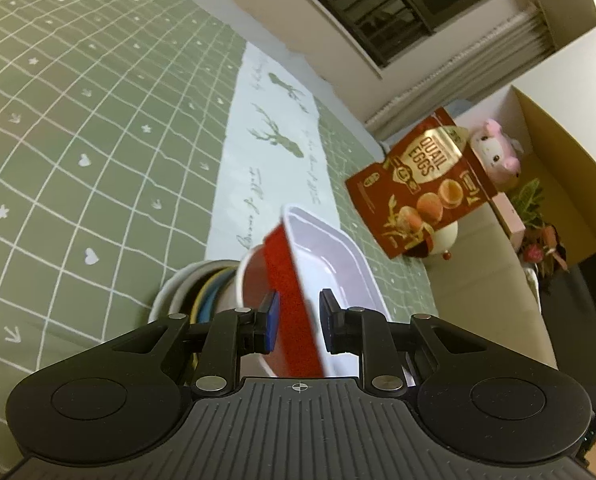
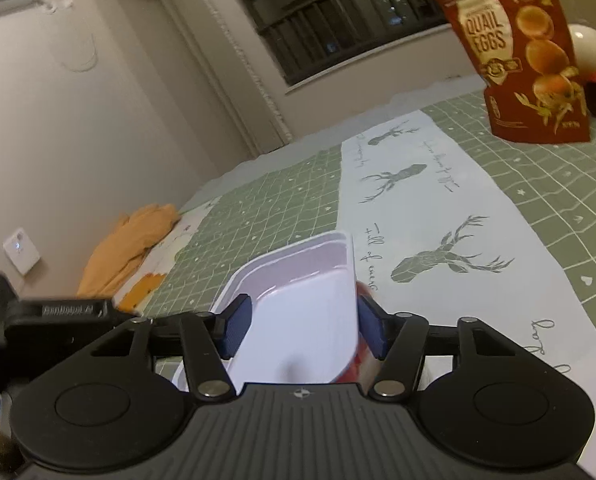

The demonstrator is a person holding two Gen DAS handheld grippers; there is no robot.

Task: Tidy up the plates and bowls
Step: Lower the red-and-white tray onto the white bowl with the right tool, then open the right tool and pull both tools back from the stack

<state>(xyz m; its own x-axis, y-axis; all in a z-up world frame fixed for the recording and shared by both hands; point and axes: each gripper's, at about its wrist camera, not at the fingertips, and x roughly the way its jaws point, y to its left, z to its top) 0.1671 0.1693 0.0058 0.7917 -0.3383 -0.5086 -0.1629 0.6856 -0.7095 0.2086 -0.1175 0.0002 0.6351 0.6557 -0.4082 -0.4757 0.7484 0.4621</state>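
Lifting red dish point(image 1: 294, 280) above stacked bowls point(image 1: 202, 288) on green tablecloth point(image 1: 78, 140): left gripper point(image 1: 298, 320) pinching its wall, right gripper point(image 2: 303, 326) straddling its end (contact unclear). Next: lowering level into stack.

"QUAIL EGGS" on red snack pouch point(image 1: 421, 184), tablecloth point(image 2: 417, 216) script seemingly illegible

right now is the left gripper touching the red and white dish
Touching. In the left wrist view the left gripper has its blue pads on the wall of the tilted red and white dish, with no gap at the red side.
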